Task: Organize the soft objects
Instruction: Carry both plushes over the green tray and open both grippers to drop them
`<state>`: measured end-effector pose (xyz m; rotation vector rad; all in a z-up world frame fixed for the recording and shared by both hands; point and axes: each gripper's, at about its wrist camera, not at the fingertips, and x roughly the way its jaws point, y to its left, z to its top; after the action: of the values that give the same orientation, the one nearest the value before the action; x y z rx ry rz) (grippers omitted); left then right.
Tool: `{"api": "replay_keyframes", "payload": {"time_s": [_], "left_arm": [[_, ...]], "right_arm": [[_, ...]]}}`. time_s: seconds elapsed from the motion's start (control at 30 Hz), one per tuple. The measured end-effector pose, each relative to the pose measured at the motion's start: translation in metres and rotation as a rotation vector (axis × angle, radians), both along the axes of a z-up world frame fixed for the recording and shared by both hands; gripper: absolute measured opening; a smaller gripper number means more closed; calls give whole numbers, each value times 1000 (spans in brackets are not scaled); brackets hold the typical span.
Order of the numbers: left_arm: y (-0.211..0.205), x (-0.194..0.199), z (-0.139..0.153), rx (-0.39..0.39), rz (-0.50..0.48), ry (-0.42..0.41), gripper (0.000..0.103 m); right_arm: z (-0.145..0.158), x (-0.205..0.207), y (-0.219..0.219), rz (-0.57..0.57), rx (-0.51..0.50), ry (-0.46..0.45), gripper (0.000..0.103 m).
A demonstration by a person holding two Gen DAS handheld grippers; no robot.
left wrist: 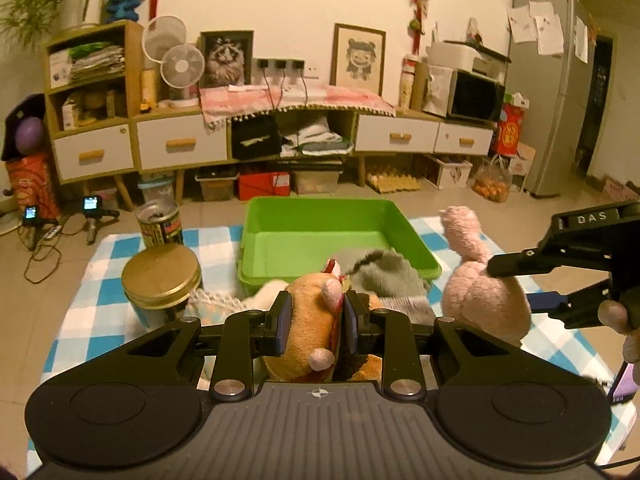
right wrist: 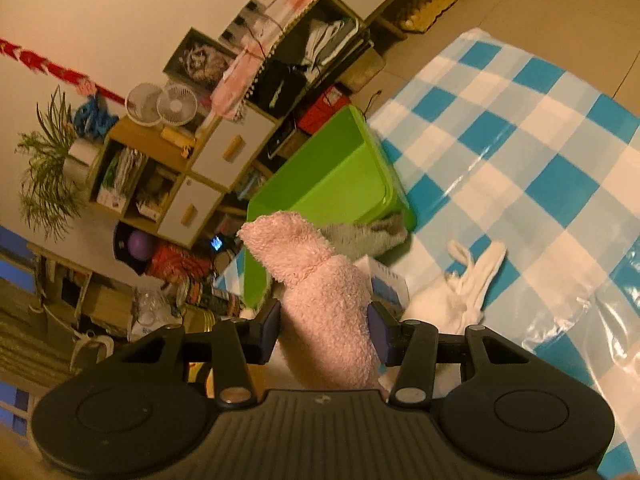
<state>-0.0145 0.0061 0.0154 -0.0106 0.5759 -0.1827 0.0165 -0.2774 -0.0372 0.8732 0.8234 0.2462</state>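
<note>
1. The left gripper (left wrist: 314,326) is pinching an orange plush toy (left wrist: 308,320) between its blue pads; the right gripper (right wrist: 326,330) is clamped on a pink plush toy (right wrist: 324,312). Both toys look to be held clear of the blue-and-white checked cloth (right wrist: 520,140).
2. Slipping is the first risk — the orange toy bulges out above and below the pads, so the grip sits on squashy stuffing that could creep loose if the hand tilts or jerks.
3. The pink toy sticks up well past the right gripper, its long end pointing at the green bin (left wrist: 340,236). That loose end could catch the bin's near rim and drag the toy out of the pinch.
4. A grey knitted piece (left wrist: 386,276) drapes over the bin's near rim. Either toy could snag it, or land on it and roll back onto the cloth.
5. The two grippers are close — in the left wrist view the pink toy hangs just beside the orange one, so they could bump on the way in.
6. The gold-lidded tin (left wrist: 162,276) stands near the bin's left corner; a wide left swing might knock it.
7. A white soft item (right wrist: 460,292) lies on the cloth just beyond the right gripper, not yet sorted.
</note>
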Motion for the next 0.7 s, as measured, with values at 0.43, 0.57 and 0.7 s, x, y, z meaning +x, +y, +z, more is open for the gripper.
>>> {"api": "replay_keyframes", "payload": {"time_s": [0.43, 0.57, 0.7], "left_arm": [[0, 54, 25, -38, 70, -55, 27], [-9, 85, 27, 8, 65, -71, 27], [-17, 117, 20, 41, 51, -58, 27]], "right_arm": [[13, 36, -18, -142, 95, -59, 8], [16, 64, -16, -174, 117, -52, 7], [19, 93, -12, -195, 78, -98, 7]]}}
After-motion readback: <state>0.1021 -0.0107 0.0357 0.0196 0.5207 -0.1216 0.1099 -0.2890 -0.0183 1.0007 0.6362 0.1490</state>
